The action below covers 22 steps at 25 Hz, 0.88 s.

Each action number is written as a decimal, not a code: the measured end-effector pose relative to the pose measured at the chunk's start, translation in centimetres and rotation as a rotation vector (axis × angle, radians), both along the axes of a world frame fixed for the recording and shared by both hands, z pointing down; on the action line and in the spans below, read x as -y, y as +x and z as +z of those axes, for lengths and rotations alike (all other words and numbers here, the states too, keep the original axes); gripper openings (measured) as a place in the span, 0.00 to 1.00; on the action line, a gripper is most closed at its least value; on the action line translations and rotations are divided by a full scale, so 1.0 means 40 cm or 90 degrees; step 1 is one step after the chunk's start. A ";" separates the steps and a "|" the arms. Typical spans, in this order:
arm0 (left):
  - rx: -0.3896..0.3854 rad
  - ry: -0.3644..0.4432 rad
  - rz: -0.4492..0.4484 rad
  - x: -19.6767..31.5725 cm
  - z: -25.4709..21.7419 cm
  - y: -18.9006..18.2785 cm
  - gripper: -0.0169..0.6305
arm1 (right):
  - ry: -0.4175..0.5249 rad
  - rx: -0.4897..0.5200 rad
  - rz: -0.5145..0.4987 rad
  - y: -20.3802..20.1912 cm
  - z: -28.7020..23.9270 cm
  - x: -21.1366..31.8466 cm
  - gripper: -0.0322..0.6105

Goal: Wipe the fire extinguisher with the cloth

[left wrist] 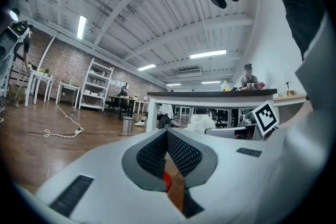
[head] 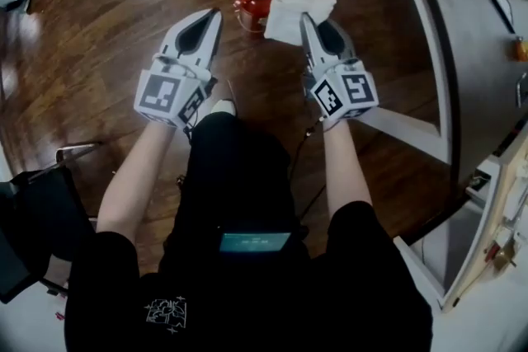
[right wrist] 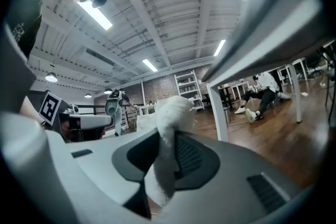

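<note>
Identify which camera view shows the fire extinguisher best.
The head view: the red fire extinguisher stands on the floor beside the cloth. The left gripper view shows only a red sliver; the right gripper view shows none.

My left gripper (left wrist: 167, 132) had its jaws closed tip to tip, with nothing between them. Through the gap beneath them I saw a red sliver (left wrist: 167, 182) over the wooden floor (left wrist: 31, 149). A cable (left wrist: 62, 132) lay at the left, near a white shelf (left wrist: 97, 85).
</note>
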<state>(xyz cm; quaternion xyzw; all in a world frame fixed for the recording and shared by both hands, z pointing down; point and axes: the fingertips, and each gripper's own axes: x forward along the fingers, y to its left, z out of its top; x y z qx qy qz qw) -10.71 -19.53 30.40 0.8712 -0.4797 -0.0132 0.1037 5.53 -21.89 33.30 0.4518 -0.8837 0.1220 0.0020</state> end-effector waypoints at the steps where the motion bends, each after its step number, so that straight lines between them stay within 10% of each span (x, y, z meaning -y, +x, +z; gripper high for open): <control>1: 0.000 0.012 0.003 0.021 0.043 0.000 0.03 | 0.002 0.000 0.000 -0.004 0.053 0.022 0.20; 9: 0.011 0.058 -0.010 0.059 0.295 -0.004 0.03 | 0.038 -0.002 -0.005 -0.010 0.305 0.104 0.20; 22: 0.019 0.053 -0.039 -0.008 0.362 0.008 0.03 | 0.075 0.002 -0.008 0.005 0.321 0.156 0.20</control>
